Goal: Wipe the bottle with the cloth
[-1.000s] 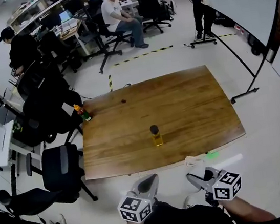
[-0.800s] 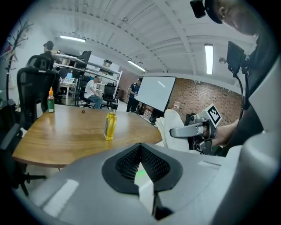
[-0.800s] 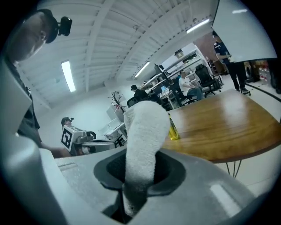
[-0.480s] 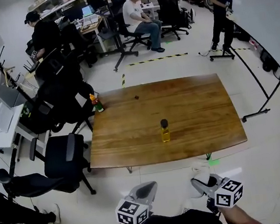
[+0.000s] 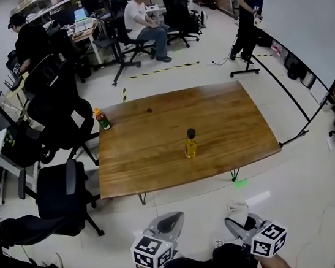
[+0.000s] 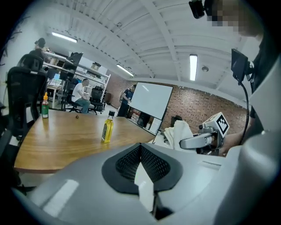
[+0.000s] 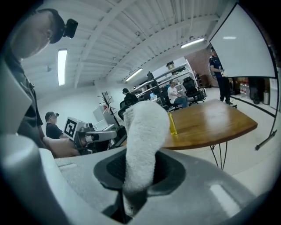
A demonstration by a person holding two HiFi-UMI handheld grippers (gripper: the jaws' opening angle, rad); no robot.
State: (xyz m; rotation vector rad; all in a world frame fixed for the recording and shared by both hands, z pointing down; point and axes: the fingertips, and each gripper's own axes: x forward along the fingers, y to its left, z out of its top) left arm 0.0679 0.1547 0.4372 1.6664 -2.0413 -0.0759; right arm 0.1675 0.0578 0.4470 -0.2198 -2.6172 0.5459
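Observation:
A small yellow bottle (image 5: 190, 143) with a dark cap stands upright near the middle of the wooden table (image 5: 160, 168). Both grippers hang low in front of my body, well short of the table's near edge. My left gripper (image 5: 169, 220) is shut with nothing in it. My right gripper (image 5: 232, 219) is shut on a white cloth (image 5: 236, 205), which sticks up from the jaws. In the right gripper view the cloth (image 7: 142, 136) covers part of the bottle (image 7: 173, 125). From the left gripper view the bottle (image 6: 107, 127) shows ahead on the table, and the cloth (image 6: 178, 134) to the right.
A green bottle with an orange cap (image 5: 101, 119) stands at the table's far left corner. Black office chairs (image 5: 61, 194) crowd the table's left side. A whiteboard on a stand (image 5: 300, 19) is at the right. People sit and stand at desks beyond the table.
The table and the bottle now lie farther from both grippers; a strip of floor shows between them. Both grippers keep their hold and stay close to my body.

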